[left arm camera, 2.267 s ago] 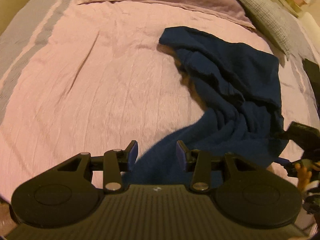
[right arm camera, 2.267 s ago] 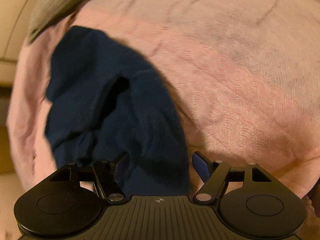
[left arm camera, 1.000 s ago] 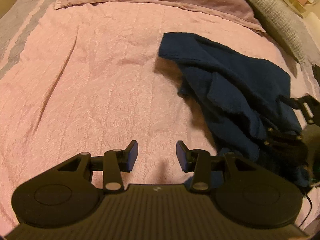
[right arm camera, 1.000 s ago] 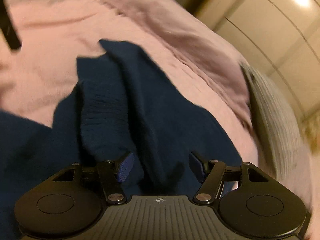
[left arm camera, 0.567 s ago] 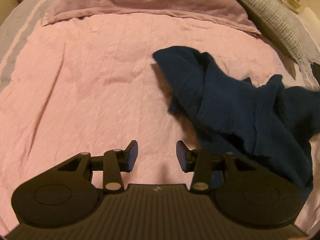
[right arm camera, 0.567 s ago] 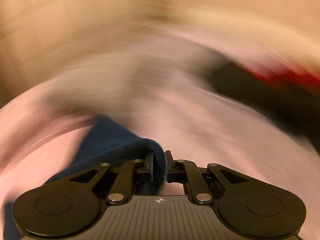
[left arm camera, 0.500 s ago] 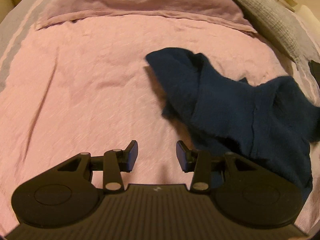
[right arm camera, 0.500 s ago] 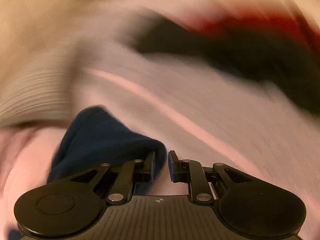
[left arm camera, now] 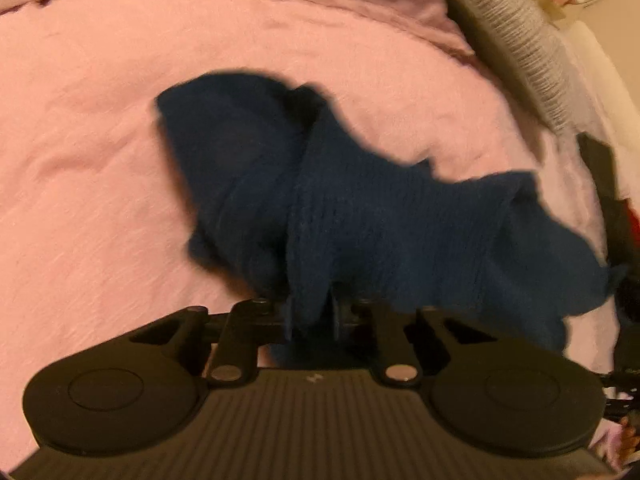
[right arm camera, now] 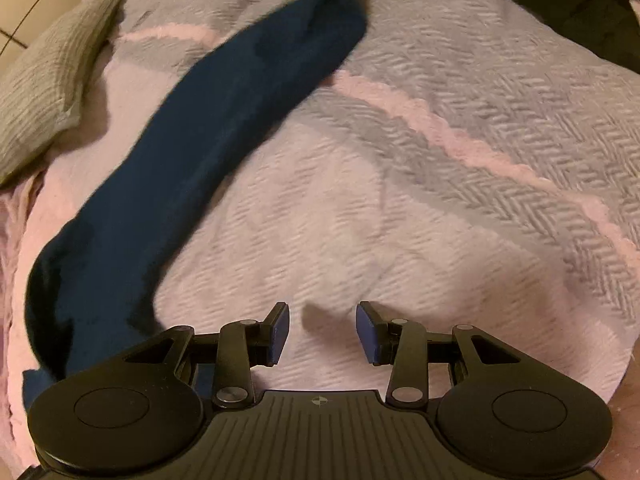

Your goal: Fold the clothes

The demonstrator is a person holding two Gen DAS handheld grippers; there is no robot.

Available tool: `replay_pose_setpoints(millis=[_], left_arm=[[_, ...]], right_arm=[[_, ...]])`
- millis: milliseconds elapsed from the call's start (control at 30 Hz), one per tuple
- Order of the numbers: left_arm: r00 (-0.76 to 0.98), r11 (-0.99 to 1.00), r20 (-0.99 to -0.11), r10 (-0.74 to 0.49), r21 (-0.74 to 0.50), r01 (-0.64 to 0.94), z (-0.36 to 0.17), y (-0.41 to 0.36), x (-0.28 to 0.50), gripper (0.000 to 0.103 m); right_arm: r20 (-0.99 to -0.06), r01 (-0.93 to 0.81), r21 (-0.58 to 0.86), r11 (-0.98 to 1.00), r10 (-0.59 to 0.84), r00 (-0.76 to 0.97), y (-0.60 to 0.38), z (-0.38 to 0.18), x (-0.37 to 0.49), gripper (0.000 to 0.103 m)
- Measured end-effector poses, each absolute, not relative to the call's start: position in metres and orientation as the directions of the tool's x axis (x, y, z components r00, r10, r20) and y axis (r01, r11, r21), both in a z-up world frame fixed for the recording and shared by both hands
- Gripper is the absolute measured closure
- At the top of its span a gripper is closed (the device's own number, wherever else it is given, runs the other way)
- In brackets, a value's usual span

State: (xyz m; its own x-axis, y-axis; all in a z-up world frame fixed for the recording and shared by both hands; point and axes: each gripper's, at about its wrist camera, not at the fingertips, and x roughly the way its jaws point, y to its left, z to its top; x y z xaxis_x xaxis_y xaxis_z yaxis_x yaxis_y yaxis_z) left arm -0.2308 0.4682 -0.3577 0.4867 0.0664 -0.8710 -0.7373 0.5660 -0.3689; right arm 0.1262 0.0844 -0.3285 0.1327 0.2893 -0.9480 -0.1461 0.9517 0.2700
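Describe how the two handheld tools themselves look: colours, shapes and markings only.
The left tool and the right tool match: matte black ribbed bodies, two round discs at the sides, black linkage arms with silver pivot pins, a small white mark at the centre, and blue pads on the fingers. No cables or sleeves show.

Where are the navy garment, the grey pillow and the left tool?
navy garment (left arm camera: pixel 360 216), left wrist view, middle folds.
grey pillow (right arm camera: pixel 40 76), right wrist view, ribbed face.
left tool (left arm camera: pixel 310 316), left wrist view, between fingertips.
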Motion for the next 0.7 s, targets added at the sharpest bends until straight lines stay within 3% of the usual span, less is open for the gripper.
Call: replay_pose_setpoints(millis=[100,133,233,300,333,367,433,567,700], left_arm=[[0.571,0.620,-0.819,0.052,-0.421,-0.662,-0.330,0.485,-0.196,0.095],[0.643,0.657,-0.761,0.085,-0.442,-0.610,-0.306,0.493,-0.184,0.099],[0.789,0.747,-0.590,0.173,-0.444,-0.495,-0.230,0.518,-0.151,0.096],[0.840,0.783,-0.488,0.238,-0.415,-0.463,-0.193,0.525,-0.153,0.082],[0.833,0.796,-0.480,0.274,-0.373,-0.476,-0.184,0.526,-0.159,0.063],[0.825,0.807,-0.473,0.309,-0.328,-0.490,-0.176,0.528,-0.165,0.056],[0.775,0.794,-0.533,0.340,-0.278,-0.540,-0.193,0.533,-0.185,0.056],[0.568,0.630,-0.776,0.275,-0.301,-0.716,-0.296,0.539,-0.243,0.061],[0.463,0.566,-0.865,0.191,-0.288,-0.772,-0.375,0.502,-0.281,0.061]], right_arm=[[-0.937,-0.190,0.271,0.944,0.304,0.173,0.097,-0.312,0.131,0.062],[-0.931,-0.206,0.274,0.939,0.312,0.187,0.104,-0.306,0.131,0.062],[-0.914,-0.259,0.289,0.922,0.346,0.213,0.124,-0.292,0.131,0.062],[-0.909,-0.291,0.290,0.912,0.358,0.215,0.138,-0.287,0.126,0.062],[-0.908,-0.311,0.290,0.905,0.363,0.209,0.145,-0.286,0.123,0.062],[-0.907,-0.331,0.293,0.897,0.370,0.199,0.151,-0.286,0.120,0.062],[-0.909,-0.370,0.291,0.882,0.376,0.180,0.164,-0.288,0.111,0.062],[-0.928,-0.408,0.264,0.874,0.346,0.140,0.185,-0.307,0.094,0.062],[-0.939,-0.397,0.271,0.877,0.331,0.089,0.194,-0.329,0.085,0.062]])
